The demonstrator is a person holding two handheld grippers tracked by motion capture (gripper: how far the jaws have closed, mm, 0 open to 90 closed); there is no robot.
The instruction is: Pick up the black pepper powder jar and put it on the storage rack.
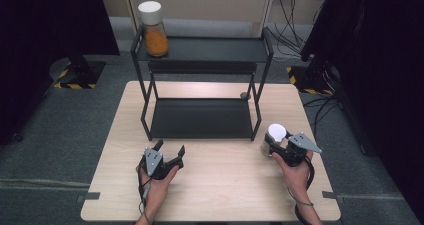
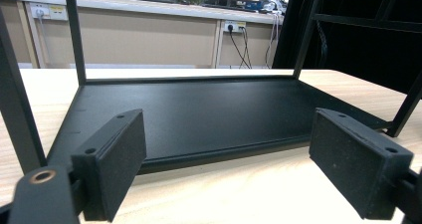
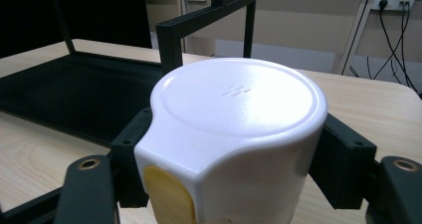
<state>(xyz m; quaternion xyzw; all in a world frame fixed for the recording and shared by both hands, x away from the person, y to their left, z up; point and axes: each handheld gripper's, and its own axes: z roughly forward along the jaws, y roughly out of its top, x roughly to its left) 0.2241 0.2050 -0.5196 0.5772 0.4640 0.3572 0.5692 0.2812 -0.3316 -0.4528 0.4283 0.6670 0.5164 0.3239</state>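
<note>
My right gripper (image 3: 234, 154) had its 2 black jaws pressed against opposite sides of a jar with a white plastic lid (image 3: 239, 129), holding it just under the lid's rim. From the right gripper view I saw the lid as smooth and glossy, nearly round with 1 bulged corner, a small embossed mark on its flat top and a yellow oval tab low on the front face. The jar's body below the lid was hidden from me there; from the high view (image 1: 273, 137) it looked pale, and I could not tell its contents. It stood near the right edge of the light wooden table (image 1: 215, 195), just off the front right leg of the black metal 2-tier shelf rack (image 1: 202, 117).

My left gripper (image 2: 226, 159) had its jaws spread wide with nothing between them, pointed at the rack's bottom shelf from just in front of it. From the high view I saw it (image 1: 170, 152) above the table's front left area, well apart from the right one.

On the rack's top shelf, at the left end, stood a clear jar of orange contents with a white lid (image 1: 154, 30).
</note>
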